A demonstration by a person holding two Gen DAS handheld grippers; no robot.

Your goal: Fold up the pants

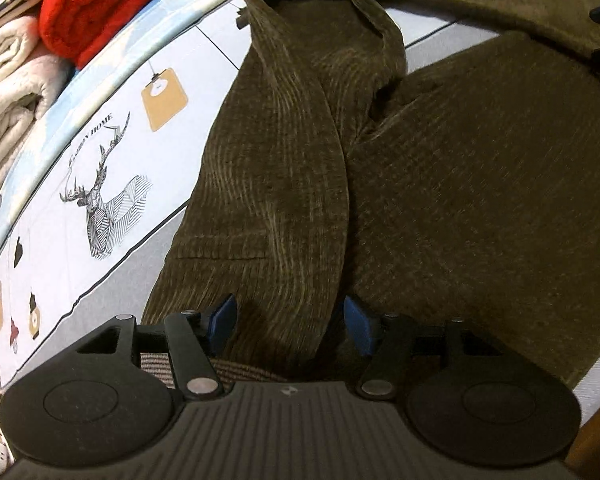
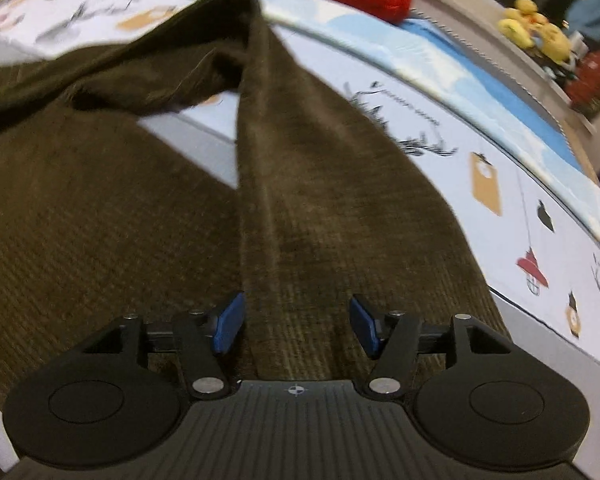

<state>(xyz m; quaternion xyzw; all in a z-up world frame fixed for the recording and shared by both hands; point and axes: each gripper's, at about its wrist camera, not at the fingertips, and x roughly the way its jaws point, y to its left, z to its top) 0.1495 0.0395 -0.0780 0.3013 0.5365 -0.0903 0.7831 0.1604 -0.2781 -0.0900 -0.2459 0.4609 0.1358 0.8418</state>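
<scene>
Left wrist view: pants (image 1: 480,200) lie loosely doubled, legs still rumpled at upper centre. Left gripper (image 1: 290,322) and right gripper (image 2: 296,322) gape, empty; folds remain.

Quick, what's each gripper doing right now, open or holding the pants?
Left gripper: open, over the pants, gripping nothing.
Right gripper: open, over the pants, gripping nothing.

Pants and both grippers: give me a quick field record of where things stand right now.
garment: olive corduroy pants, one leg folded over, not flat
surface: printed bedsheet with deer motif
left gripper: open, fingers straddling the leg, not gripping it
right gripper: open, over a leg, nothing clamped
background: red blanket, cream blankets
fold status: incomplete, legs not aligned
</scene>
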